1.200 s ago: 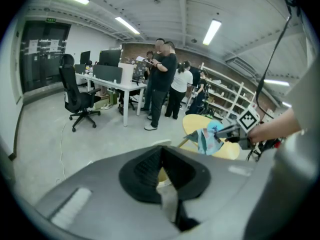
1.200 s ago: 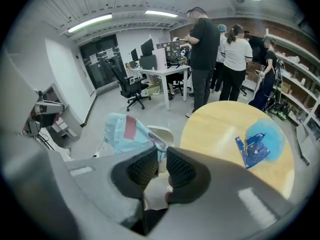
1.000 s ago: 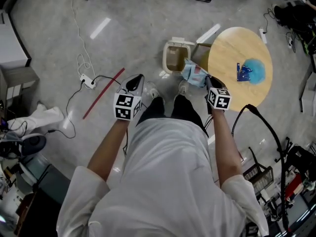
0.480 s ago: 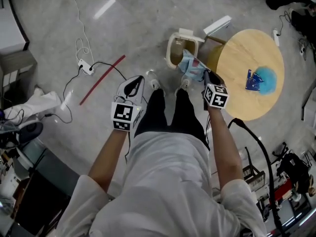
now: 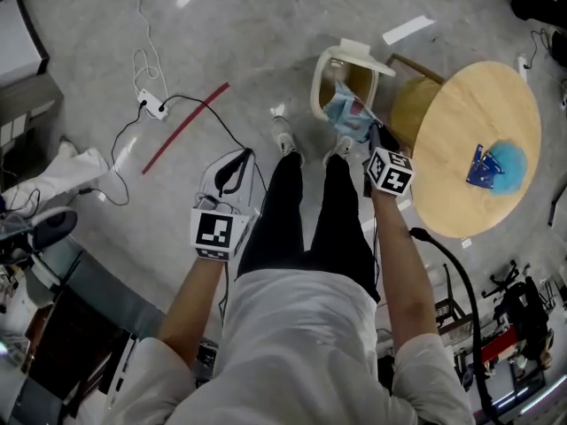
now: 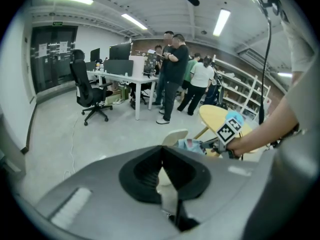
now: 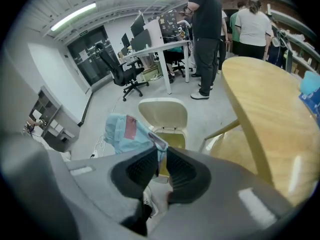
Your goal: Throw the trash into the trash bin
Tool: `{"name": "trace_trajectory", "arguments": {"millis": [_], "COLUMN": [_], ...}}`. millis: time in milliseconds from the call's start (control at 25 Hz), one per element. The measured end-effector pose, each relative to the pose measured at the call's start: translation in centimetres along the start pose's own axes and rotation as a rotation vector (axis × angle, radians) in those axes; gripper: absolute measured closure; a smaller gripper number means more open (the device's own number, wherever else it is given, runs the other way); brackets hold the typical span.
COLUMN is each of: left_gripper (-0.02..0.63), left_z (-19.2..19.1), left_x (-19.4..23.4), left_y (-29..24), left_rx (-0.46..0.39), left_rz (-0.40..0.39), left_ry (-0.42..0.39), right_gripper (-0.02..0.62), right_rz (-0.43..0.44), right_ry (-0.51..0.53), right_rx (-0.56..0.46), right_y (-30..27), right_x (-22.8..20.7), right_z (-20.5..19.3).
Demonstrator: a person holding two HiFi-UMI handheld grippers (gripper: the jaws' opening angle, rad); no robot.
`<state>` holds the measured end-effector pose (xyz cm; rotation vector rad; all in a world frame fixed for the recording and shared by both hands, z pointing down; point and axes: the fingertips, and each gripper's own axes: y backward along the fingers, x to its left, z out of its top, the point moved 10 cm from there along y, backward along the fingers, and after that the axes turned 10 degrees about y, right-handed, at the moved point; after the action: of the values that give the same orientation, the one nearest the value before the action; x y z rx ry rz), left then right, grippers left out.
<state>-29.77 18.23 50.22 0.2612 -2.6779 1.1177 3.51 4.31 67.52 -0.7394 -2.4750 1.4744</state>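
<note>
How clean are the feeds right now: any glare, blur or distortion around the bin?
Head view: sharp, evenly lit; ceiling-light streaks glare on the floor, clear of the trash bin. Right gripper view: strong fisheye bows the table edge, corners black, yet blue packet and bin read sharp. Left gripper view: same fisheye; the left gripper fills the lower half.

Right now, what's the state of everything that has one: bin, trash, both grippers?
trash bin: lid up, mouth open
light blue packet: clamped in the right gripper, not yet in the bin
right gripper: shut on the packet
left gripper: shut, empty
blue trash: lying on the round table, untouched
</note>
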Motion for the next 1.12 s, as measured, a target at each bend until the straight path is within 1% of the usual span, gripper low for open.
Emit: {"name": "trace_trajectory", "arguments": {"millis": [200, 280, 320, 440, 480, 800, 1000, 1120], "left_gripper": [0.602, 0.601, 0.603, 0.603, 0.601, 0.601, 0.601, 0.601], "left_z": [-1.8, -2.6, -3.0, -4.0, -4.3, -7.3, -8.8, -9.4], "left_x": [0.8, 1.2, 1.3, 1.3, 1.4, 1.8, 1.4, 1.5], "left_y": [-2.4, -3.4, -3.9, -5.0, -5.3, -8.2, -9.3, -9.9], "left_rx": [0.020, 0.029, 0.034, 0.052, 0.058, 0.098, 0.115, 0.125], "left_rz": [-0.015, -0.015, -0.011, 0.025, 0.033, 0.040, 0.033, 0.033], "left_ry": [-0.039, -0.040, -0.024, 0.076, 0.090, 0.123, 0.120, 0.132], "right_gripper": [0.538, 0.538, 0.538, 0.538, 0.538, 0.538, 0.538, 0.538], "right_rz": [-0.021, -0.025, -0.026, -0.027, -0.027, -0.030, -0.034, -0.026], "right_ry": [-0.053, -0.064, -0.065, -0.064, -0.065, -0.079, -0.100, -0.108], "right_rx": [0.019, 0.020, 0.020, 0.030, 0.036, 0.073, 0.079, 0.079], "right_y": [-4.4, -6.1, -6.9, -9.2, -10.0, -14.9, -16.4, -16.8], "right_x": [-1.0, -1.4, -1.6, -2.0, -2.1, -2.9, -3.7, -3.8], "right_z": [-1.8, -2.2, -2.4, -3.1, -3.4, -6.3, -7.7, -8.1]}}
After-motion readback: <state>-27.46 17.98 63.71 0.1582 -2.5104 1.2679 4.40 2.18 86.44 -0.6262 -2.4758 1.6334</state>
